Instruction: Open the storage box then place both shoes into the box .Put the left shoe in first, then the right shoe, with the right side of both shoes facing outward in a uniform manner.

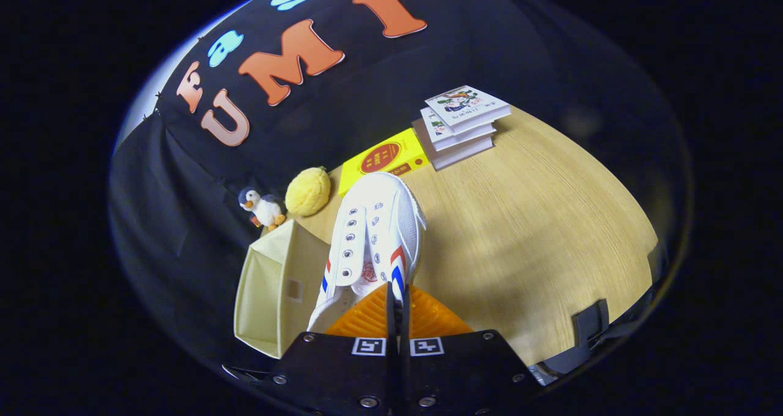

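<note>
My gripper [397, 297] is shut on the heel collar of a white canvas shoe [374, 238] with red and blue stripes and empty eyelets. The shoe hangs in the air, its toe pointing away from the fingers, toward the yellow book. Below and to the left of the shoe stands the cream storage box [272, 293], with its top open and its inside showing. The shoe's heel end is over the box's near right edge; the toe reaches past it over the wooden table [538, 220].
A yellow book [382, 159] lies beyond the shoe's toe, with a stack of white books [462, 125] behind it to the right. A yellow plush ball [308, 191] and a small penguin toy [264, 209] sit behind the box. The table's right edge carries a grey clamp [590, 324].
</note>
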A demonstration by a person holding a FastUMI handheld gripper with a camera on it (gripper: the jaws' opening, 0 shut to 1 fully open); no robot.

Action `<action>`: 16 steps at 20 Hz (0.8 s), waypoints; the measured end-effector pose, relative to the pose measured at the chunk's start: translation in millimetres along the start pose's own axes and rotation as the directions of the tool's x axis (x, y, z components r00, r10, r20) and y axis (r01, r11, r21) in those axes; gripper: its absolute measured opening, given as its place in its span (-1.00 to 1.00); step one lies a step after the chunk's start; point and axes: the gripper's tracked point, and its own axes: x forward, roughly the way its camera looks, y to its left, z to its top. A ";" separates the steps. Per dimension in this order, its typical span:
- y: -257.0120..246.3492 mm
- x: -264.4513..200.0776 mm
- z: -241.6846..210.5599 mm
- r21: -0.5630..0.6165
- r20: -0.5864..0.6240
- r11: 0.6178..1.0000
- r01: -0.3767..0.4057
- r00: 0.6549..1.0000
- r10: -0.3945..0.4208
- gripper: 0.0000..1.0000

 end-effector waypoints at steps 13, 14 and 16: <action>163.8 16.8 -41.1 -0.072 -0.006 0.996 -0.051 0.999 0.051 -1.00; 167.7 23.6 -47.9 -0.075 -0.017 0.996 -0.047 0.999 0.046 -1.00; 171.9 35.4 -58.8 -0.083 -0.034 0.996 -0.027 0.999 0.024 -1.00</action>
